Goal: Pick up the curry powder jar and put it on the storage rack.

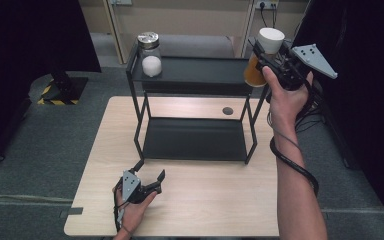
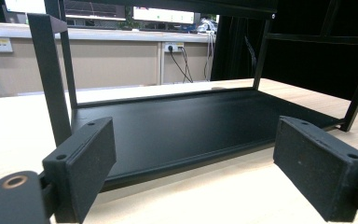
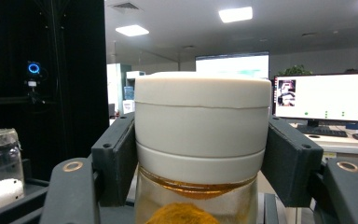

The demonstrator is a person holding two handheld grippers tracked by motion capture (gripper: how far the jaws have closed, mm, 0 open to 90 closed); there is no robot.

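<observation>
- One white-lidded jar [image 3: 200, 140] of orange powder sits clamped by its lid in the right claw [image 1: 267, 56], held at the top right corner of the two-tier black shelf rack [image 1: 195, 75].
- One silver-lidded jar [image 1: 150, 54] of white powder stands on the top shelf.
- Left claw [image 1: 149, 180] rests open and empty on the table [image 1: 215, 200].
- No readable labels.

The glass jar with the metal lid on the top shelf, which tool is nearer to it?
Right. The right tool, holding the white-lidded jar, is level with the glass jar at the shelf's far end; the left tool rests on the table.
</observation>
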